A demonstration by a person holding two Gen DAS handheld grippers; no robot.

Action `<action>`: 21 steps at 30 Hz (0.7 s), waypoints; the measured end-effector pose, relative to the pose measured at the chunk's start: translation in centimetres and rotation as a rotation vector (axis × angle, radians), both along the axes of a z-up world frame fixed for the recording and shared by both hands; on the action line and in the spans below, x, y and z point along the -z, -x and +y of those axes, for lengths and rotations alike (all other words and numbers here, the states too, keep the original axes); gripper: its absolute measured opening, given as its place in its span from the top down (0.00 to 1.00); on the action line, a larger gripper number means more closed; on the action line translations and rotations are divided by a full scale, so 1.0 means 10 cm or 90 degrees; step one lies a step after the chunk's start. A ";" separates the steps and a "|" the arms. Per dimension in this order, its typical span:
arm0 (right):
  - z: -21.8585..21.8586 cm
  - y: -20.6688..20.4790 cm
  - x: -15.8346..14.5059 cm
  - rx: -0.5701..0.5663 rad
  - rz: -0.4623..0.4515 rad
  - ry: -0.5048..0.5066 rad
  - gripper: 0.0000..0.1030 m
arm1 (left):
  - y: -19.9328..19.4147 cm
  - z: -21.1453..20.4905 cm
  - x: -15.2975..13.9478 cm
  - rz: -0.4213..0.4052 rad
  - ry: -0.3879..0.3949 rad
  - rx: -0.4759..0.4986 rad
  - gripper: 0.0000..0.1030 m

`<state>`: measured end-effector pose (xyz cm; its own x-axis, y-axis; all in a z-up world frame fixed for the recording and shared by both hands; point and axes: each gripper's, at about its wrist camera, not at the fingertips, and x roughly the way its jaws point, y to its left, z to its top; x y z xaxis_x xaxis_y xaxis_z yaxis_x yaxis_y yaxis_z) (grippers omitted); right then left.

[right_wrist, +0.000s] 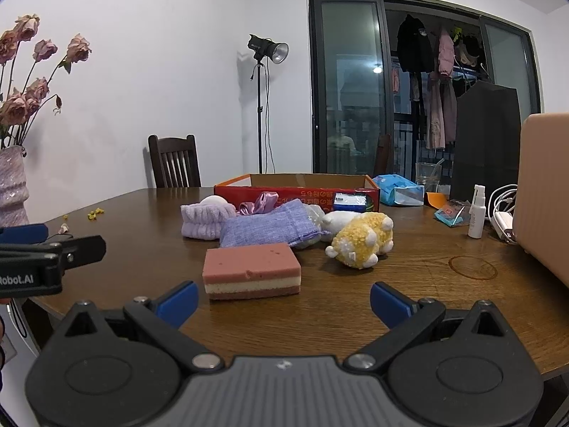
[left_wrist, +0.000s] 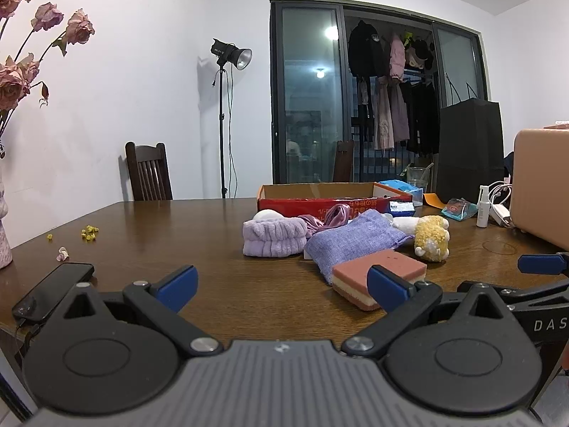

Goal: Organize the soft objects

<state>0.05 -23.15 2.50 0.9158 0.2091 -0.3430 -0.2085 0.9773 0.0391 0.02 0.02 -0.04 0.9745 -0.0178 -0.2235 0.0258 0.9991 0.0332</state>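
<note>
Left claw (left_wrist: 282, 284) and right claw (right_wrist: 283, 300) both gape wide, side by side, holding nothing

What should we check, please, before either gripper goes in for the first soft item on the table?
1. Left gripper open and empty: ok.
2. Right gripper open and empty: ok.
3. Pink layered sponge nearest, nothing lying on it: ok.
4. Red cardboard box open on top: ok.
5. Room inside the box: cannot tell, its near wall hides the floor.
6. Yellow plush toy free of the purple knitted pouch: ok, though a white plush sits against both.
</note>
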 end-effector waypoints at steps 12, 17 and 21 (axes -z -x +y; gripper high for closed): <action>0.00 -0.01 0.02 0.002 0.001 0.000 0.00 | -0.01 0.01 0.00 0.001 0.000 0.000 0.00; -0.02 -0.02 0.02 0.009 0.006 -0.004 0.00 | -0.01 0.00 0.00 0.001 0.000 -0.001 0.00; -0.01 -0.01 0.02 0.005 0.005 -0.003 0.00 | -0.01 0.00 0.00 0.001 0.000 -0.001 0.00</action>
